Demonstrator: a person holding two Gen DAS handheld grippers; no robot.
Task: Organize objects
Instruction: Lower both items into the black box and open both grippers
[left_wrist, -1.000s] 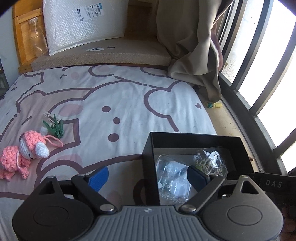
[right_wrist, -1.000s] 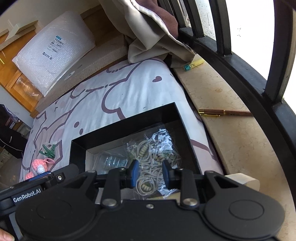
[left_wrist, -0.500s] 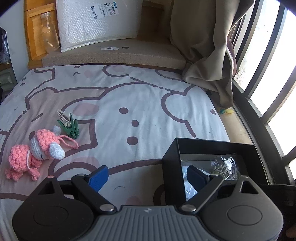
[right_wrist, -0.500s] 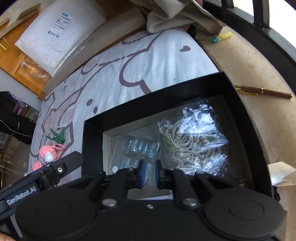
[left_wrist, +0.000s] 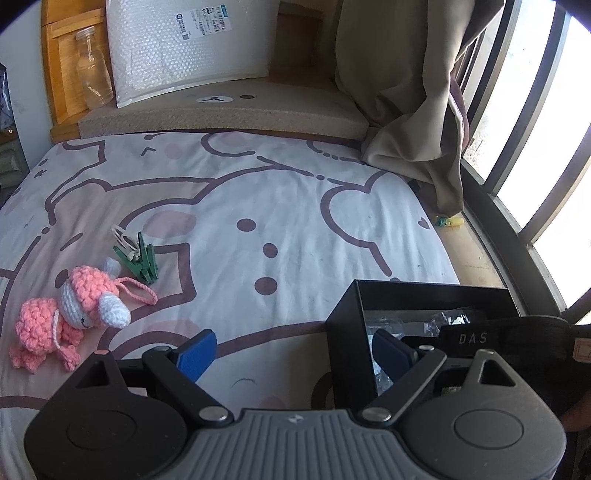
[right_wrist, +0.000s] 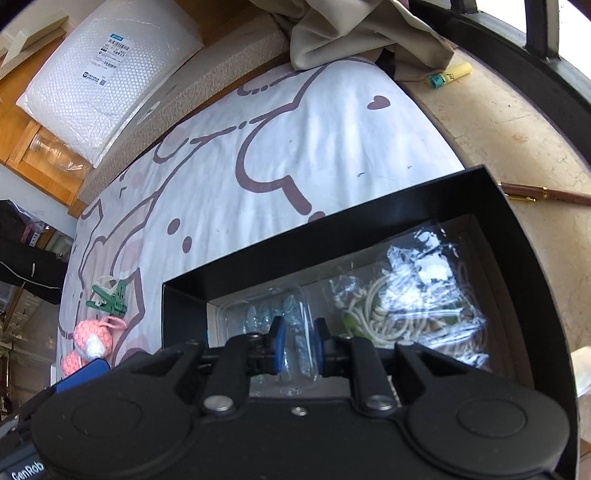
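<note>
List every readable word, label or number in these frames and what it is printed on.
"DAS": black body of the right tongs, seen from the left wrist.
"GenRob", cut off at the edge: black casing in the right wrist view.
Shipping label on the bubble mailer: too small to read.

- Box (right_wrist: 373, 218) sits on bed (left_wrist: 258, 206), at the edge beside the window ledge (right_wrist: 509, 147).
- In box: clear blister pack (right_wrist: 266, 314) on left, bag of cords (right_wrist: 406, 295) on right.
- Crochet toy (left_wrist: 74, 310) far left on bed; clothes pegs (left_wrist: 140, 258) just behind it.
- Pen (right_wrist: 546, 192) and lighter (right_wrist: 448, 75) lie on ledge.
- Bubble mailer (left_wrist: 188, 44) leans behind the bed head, jar (left_wrist: 92, 70) to its left.
</note>
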